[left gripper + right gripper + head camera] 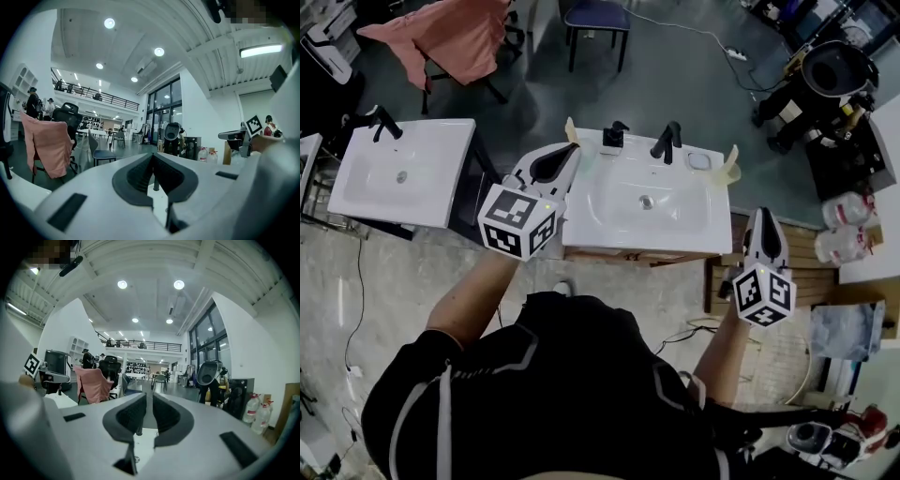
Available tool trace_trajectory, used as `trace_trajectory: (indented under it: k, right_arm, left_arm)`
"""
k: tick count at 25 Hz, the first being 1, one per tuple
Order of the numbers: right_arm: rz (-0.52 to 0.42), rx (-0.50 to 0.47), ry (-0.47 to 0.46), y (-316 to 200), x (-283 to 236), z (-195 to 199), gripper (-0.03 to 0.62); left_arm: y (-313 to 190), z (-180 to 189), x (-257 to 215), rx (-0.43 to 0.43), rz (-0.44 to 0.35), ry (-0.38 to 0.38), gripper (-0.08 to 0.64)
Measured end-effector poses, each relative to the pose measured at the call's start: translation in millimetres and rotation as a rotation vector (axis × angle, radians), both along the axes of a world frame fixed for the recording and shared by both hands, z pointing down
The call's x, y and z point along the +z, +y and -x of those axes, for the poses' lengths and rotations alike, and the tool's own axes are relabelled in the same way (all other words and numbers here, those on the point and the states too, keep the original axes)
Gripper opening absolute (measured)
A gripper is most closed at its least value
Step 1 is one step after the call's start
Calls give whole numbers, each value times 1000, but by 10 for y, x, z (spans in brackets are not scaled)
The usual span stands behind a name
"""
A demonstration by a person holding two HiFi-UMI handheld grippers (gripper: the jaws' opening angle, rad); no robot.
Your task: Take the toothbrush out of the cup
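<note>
Washbasin at your twelve o'clock, between the claws.
Your left claw, pressed together, overlaps its rim; your right claw, slightly spread, stands beside it; both empty. No cup or toothbrush discernible.

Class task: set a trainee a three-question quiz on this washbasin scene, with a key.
1. True or false: the left gripper holds a toothbrush.
2. In the head view the right gripper is: A over the basin, B right of the white sink, C on a faucet.
3. What colour is the draped cloth?
Key: 1 false, shut and empty; 2 B; 3 pink.
</note>
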State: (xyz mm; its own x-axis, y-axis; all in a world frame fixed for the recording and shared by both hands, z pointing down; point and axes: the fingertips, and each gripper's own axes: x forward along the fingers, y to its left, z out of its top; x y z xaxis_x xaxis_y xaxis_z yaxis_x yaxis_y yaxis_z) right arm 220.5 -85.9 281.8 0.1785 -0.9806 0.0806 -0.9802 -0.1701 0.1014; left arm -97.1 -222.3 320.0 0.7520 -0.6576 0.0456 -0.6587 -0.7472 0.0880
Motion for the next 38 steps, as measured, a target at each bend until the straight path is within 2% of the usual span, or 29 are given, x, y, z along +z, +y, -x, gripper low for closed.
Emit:
trace_trajectory:
  k: [3,8,13,16,21,23,33,38]
  right_arm:
    - [2,4,6,-128,0,-65,52]
    - [-1,8,14,-359,2,-344,54]
    - [19,-43,0,-660,137,-672,77]
    - [34,-78,29,-838,188,-878,86]
    - [33,-119,39,-1063,200,-1251,92]
    - [35,-136,23,-1148,245,-1395,100]
    - [130,-195,-39,-1585,1040,-1884,168]
    - [182,-239,-77,-1778,1518,-2021,211]
  left_arm:
    - [-91,-43,18,5,-3,-5,4]
    - [-255,-163,-6,-33,-15,-13,5]
    - [-409,-238,-37,-121,-23,-17,5]
    - [-454,-314,-44,-180,-25,-24,5]
    - [-505,-557,-91,-234,13,38,5]
    - [-508,-658,-91,-254,4,28,5]
    - [-440,-963,247,-318,39,-9,5]
    - [-380,-1082,433,-372,74,25,6]
